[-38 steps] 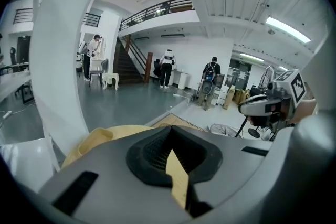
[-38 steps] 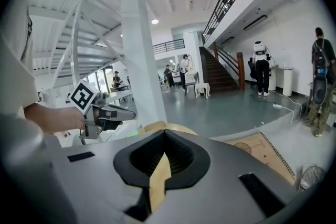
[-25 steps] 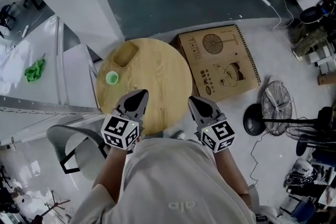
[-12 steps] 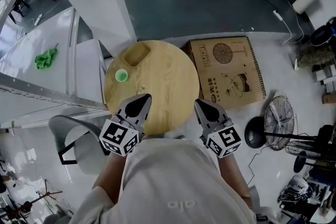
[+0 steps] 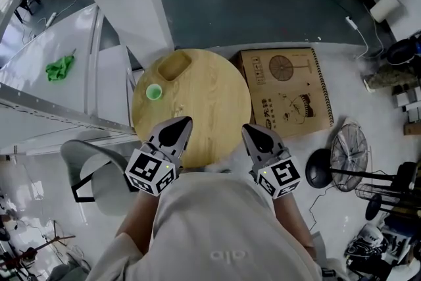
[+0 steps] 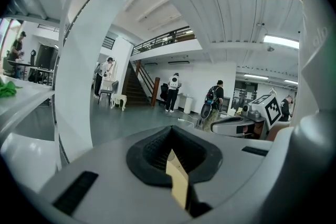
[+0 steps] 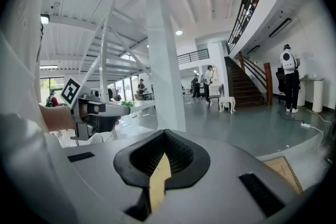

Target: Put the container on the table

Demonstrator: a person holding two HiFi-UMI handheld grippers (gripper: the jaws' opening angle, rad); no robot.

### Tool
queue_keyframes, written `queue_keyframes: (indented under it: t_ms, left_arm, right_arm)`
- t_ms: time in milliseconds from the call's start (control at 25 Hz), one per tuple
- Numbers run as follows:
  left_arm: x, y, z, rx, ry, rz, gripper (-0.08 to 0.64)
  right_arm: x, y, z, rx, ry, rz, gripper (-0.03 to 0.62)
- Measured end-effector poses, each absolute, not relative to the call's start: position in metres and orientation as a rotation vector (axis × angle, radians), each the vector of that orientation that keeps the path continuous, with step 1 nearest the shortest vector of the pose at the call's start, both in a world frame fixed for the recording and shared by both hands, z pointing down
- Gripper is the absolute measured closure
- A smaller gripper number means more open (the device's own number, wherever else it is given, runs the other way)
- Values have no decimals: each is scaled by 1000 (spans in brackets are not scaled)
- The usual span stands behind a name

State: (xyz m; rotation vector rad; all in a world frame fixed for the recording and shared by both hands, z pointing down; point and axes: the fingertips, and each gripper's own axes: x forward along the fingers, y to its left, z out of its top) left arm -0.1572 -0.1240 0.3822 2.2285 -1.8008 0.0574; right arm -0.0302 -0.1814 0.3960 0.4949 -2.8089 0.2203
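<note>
Round wooden table (image 5: 204,108), seen from above. On its far left part lie a shallow wooden container (image 5: 174,66), close to the rim, and a small green cup (image 5: 154,92) just beside it, nearer the person. The two stand apart.

Pale beige T-shirt (image 5: 217,233); grey, black-tipped left tool (image 5: 183,123) and right tool (image 5: 248,130), each with 1 black-and-white marker cube (image 5: 151,171)
</note>
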Motion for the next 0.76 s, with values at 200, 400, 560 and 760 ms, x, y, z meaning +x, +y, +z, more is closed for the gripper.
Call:
queue_keyframes:
  t_ms: [200, 400, 560, 760]
  left_arm:
    - [-153, -127, 385, 2236, -1779, 62, 545]
    - [-152, -129, 386, 2238, -1772, 70, 545]
    - [-152, -132, 387, 2237, -1769, 73, 545]
    - [-154, -132, 392, 2229, -1769, 83, 545]
  right_arm:
    - [-27, -183, 398, 522, -2807, 239, 568]
    - [-22, -184, 400, 548, -2797, 248, 568]
    - [-18, -186, 401, 566, -2791, 253, 568]
    - [-18, -184, 405, 565, -2784, 249, 568]
